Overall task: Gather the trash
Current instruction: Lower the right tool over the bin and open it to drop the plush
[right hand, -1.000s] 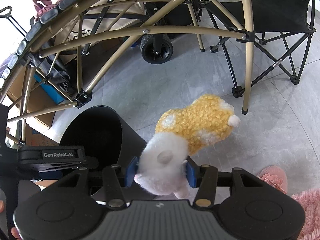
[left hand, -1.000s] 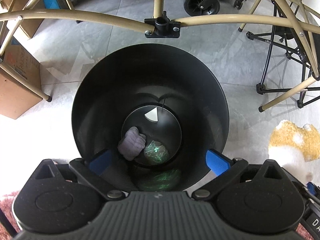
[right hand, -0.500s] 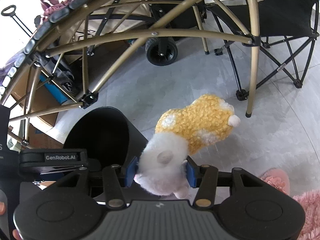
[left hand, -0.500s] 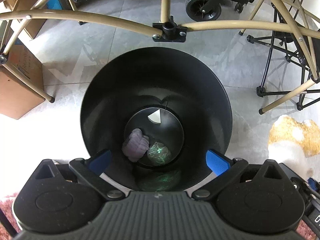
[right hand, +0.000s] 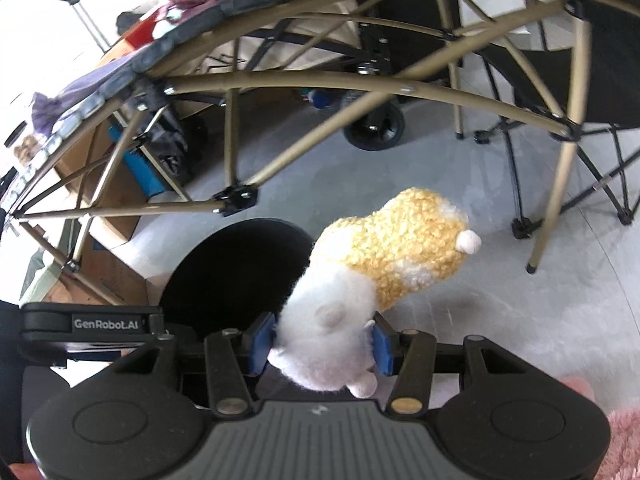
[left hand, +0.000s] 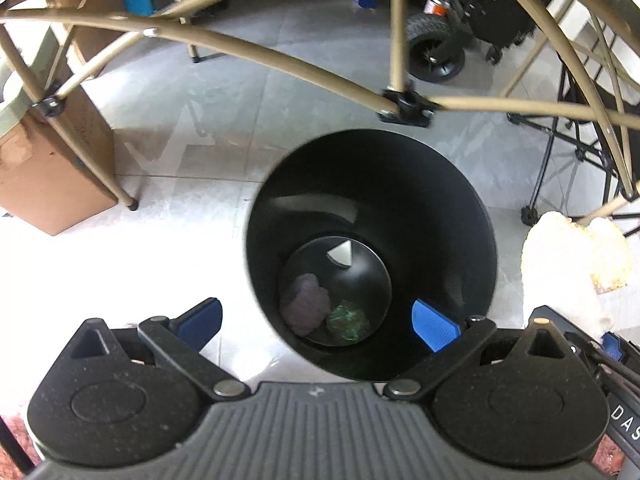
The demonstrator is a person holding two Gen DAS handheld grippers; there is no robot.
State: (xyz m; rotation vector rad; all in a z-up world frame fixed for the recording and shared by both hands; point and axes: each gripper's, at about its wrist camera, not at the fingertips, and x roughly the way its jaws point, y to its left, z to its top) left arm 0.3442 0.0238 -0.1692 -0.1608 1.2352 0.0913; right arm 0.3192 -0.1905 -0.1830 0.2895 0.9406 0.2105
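The right tongs (right hand: 318, 340) are pinching one plush toy (right hand: 384, 264), at 3 o'clock beside the bin (left hand: 372, 200). The left tongs (left hand: 316, 322) are gaping, empty, above two, perhaps crumpled, scraps (left hand: 306, 306).

Left gripper (left hand: 316, 322) points steeply down, jaws spread wide; right gripper (right hand: 320, 342) jaws clamp something soft.

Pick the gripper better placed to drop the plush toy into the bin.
Right. The right hand-held gripper is already shut on the plush toy, beside the bin. The left hand-held gripper is open, holding nothing.
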